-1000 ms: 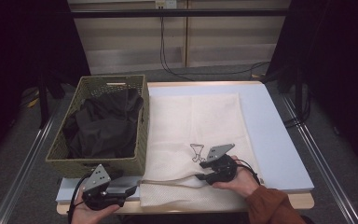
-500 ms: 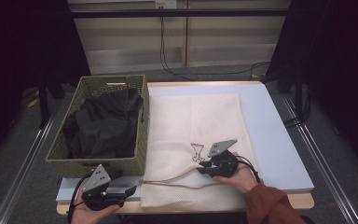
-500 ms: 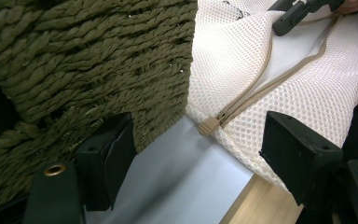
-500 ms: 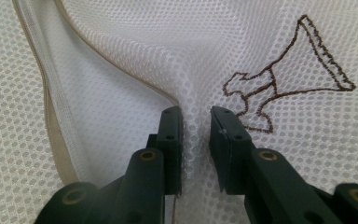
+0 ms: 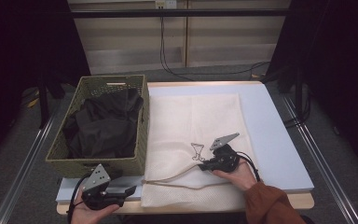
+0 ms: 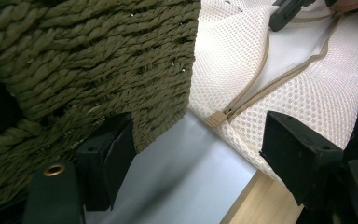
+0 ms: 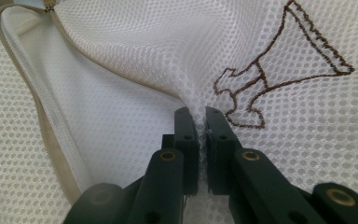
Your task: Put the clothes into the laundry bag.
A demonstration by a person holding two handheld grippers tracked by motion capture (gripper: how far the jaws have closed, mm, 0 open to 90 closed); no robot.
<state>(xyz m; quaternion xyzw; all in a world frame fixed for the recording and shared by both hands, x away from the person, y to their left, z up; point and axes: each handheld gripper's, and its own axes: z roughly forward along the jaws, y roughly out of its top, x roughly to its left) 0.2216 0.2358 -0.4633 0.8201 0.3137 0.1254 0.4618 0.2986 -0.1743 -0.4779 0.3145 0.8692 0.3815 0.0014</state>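
Blue-grey table (image 5: 279, 140), dark room, cables on the far floor. Basket (image 5: 135, 154) at left held dark cloth (image 5: 105, 126). Mesh bag (image 5: 191, 116) lay centre; right gripper (image 5: 204, 165) had just closed, pinching its mesh; left gripper (image 5: 133, 189) released, near left.

Right gripper (image 7: 199, 122) nudged slightly up the tabletop (image 5: 279, 140) from its place a second ago, now just beside the brown printed figure (image 5: 197, 151) on the mesh laundry bag (image 5: 193, 121). Jaws, open earlier, have just been closing and now pinch a fold of the bag's top layer. Mesh drawn up into a small ridge at the fingers (image 7: 186, 135), lifting the zipped edge (image 7: 37, 112) so the bag's mouth gapes.
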